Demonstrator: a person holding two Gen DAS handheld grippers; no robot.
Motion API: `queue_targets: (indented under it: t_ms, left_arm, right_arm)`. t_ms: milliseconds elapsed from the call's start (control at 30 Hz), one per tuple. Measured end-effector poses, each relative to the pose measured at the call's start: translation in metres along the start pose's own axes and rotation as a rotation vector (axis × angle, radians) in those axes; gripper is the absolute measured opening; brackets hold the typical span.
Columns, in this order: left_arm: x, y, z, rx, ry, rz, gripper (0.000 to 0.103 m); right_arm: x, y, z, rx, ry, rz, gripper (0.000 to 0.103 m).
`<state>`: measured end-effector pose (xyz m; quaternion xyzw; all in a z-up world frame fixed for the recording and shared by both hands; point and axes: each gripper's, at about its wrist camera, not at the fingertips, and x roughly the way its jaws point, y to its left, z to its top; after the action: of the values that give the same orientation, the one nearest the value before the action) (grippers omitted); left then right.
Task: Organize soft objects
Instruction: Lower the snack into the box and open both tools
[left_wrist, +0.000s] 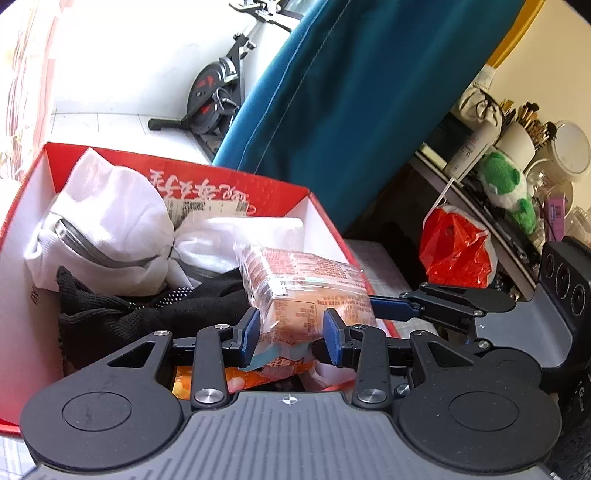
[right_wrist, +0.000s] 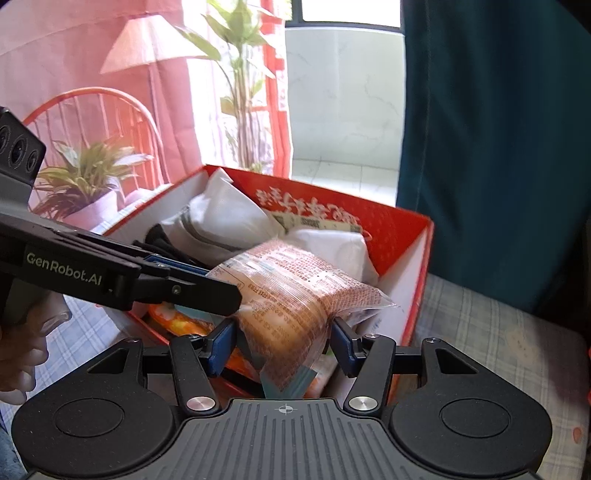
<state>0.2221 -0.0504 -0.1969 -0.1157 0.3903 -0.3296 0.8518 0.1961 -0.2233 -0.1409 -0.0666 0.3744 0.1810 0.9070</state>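
An orange printed snack packet (left_wrist: 295, 284) in clear wrap is held over the red cardboard box (left_wrist: 229, 184). My left gripper (left_wrist: 291, 332) is shut on one end of the packet. My right gripper (right_wrist: 282, 341) is shut on the packet (right_wrist: 291, 295) from the other side; its arm shows in the left wrist view (left_wrist: 443, 302). The left gripper's arm crosses the right wrist view (right_wrist: 122, 273). Inside the box (right_wrist: 406, 225) lie white socks (left_wrist: 107, 221) and black fabric (left_wrist: 122, 317). Another orange packet (right_wrist: 177, 321) lies beneath.
The box stands on a checked cloth surface (right_wrist: 498, 332). A teal curtain (left_wrist: 351, 92) hangs behind. A red plastic bag (left_wrist: 458, 247), a green plush toy (left_wrist: 506, 184) and a cluttered shelf are at the right. An exercise bike (left_wrist: 214, 96) and a potted plant (right_wrist: 85, 184) stand beyond.
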Motion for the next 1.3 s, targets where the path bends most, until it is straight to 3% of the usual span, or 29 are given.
queue_targets:
  t_ms: [233,367,433,600,733,1067,1300]
  left_arm:
    - [0.020,-0.003,-0.005,0.012,0.048,0.004,0.037]
    - [0.018,-0.004,-0.008,0.037,0.045,0.018,0.037]
    - [0.013,-0.003,-0.007,0.037,0.023,0.041,0.037]
    - [-0.004,0.000,-0.002,0.063,-0.025,0.144,0.037]
    - [-0.008,0.009,-0.002,0.071,-0.026,0.227,0.037]
    - [-0.007,0.021,0.003,0.095,-0.013,0.314,0.038]
    - [-0.016,0.015,-0.001,0.128,-0.017,0.327,0.040]
  right_arm:
    - [-0.008,-0.012,-0.003,0.004,0.032,-0.064,0.054]
    - [-0.018,-0.017,0.000,0.012,-0.002,-0.068,0.049]
    - [-0.017,-0.016,0.002,0.016,-0.015,-0.065,0.035]
    - [0.005,-0.005,0.008,0.024,-0.007,-0.039,0.022]
    - [0.030,-0.003,0.010,0.065,0.063,-0.065,0.009]
    - [0.055,-0.015,0.006,0.160,0.158,-0.039,0.006]
    - [0.048,-0.008,0.004,0.141,0.122,-0.085,0.013]
